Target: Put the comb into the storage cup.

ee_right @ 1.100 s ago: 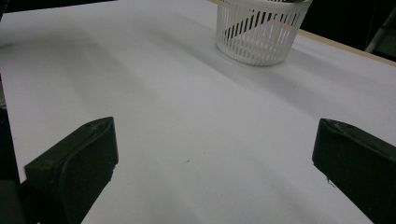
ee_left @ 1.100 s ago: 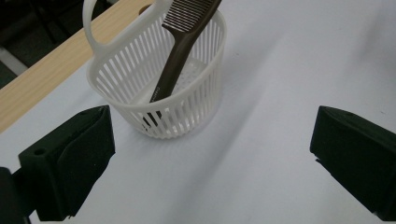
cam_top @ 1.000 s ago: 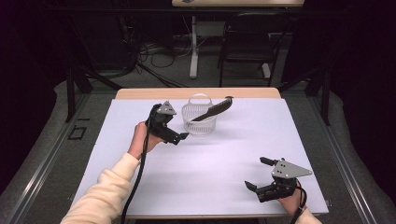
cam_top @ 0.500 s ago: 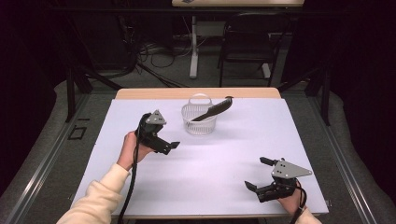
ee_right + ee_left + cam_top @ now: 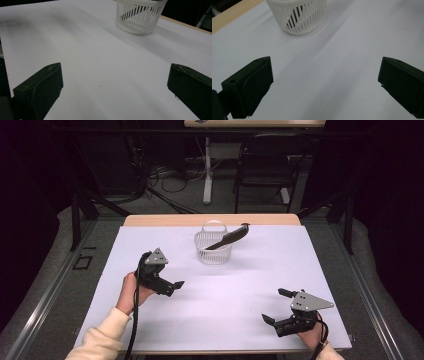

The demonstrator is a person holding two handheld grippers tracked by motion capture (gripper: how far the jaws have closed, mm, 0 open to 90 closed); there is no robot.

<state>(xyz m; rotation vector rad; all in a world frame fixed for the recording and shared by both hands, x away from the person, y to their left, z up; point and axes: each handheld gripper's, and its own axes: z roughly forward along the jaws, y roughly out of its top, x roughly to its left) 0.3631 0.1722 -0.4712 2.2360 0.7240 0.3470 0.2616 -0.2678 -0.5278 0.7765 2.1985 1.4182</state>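
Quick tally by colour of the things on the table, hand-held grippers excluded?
White: 1, slotted basket
Black: 1, long dark utensil leaning in the basket, top end over the rim
Total: 2

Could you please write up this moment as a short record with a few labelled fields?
Surface: white table
Basket: white slatted basket, upright near the far edge
Contents: dark brush leaning inside, its end poking over the rim
Left claw: open, holding nothing, apart from the basket
Right claw: open, holding nothing, near the front right corner
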